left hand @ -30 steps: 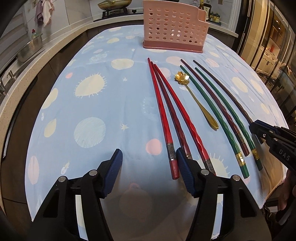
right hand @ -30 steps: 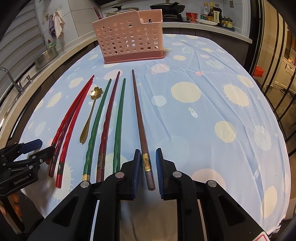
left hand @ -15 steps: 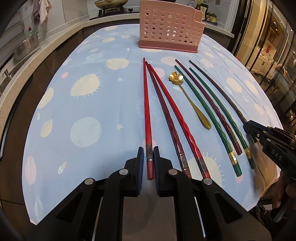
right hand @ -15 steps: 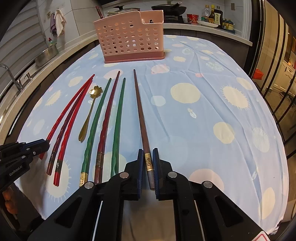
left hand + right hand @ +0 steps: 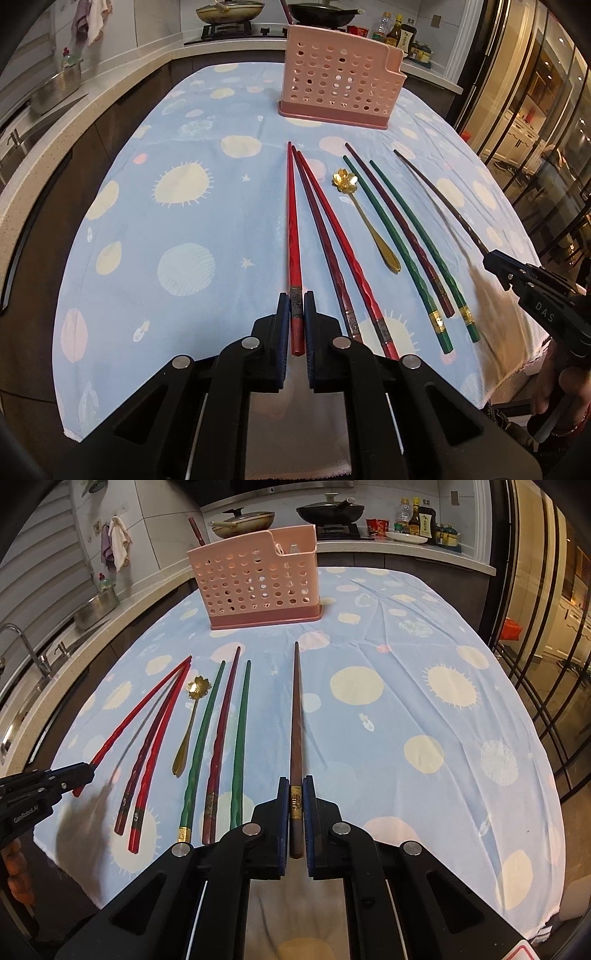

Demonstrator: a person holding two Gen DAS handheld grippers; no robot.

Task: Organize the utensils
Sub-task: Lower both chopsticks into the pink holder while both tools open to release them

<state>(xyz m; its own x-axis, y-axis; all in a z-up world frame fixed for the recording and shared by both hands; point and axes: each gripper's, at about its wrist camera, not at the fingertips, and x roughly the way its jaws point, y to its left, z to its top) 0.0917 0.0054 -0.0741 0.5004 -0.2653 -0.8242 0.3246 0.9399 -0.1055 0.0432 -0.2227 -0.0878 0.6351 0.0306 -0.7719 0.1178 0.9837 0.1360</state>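
Note:
My left gripper [image 5: 296,299] is shut on the thick end of a bright red chopstick [image 5: 293,221], which is raised a little off the blue spotted cloth. My right gripper [image 5: 296,786] is shut on the banded end of a brown chopstick [image 5: 296,709], also lifted and casting a shadow. Between the two lie two more red chopsticks [image 5: 332,236], a gold flower spoon [image 5: 369,225], two green chopsticks [image 5: 201,738] and a dark red one [image 5: 221,723]. A pink perforated holder [image 5: 255,587] stands upright at the far end of the cloth.
The cloth-covered table [image 5: 424,701] has bare room to the right of the brown chopstick. A counter with a sink and metal pot [image 5: 94,607] runs along the left. Pans and bottles sit on the stove counter [image 5: 332,513] behind the holder. A hand [image 5: 565,398] holds the right gripper.
My left gripper went from wide open to shut on the leftmost red chopstick and raised it. The right jaws narrowed onto the brown chopstick, whose tip has come up off the cloth.

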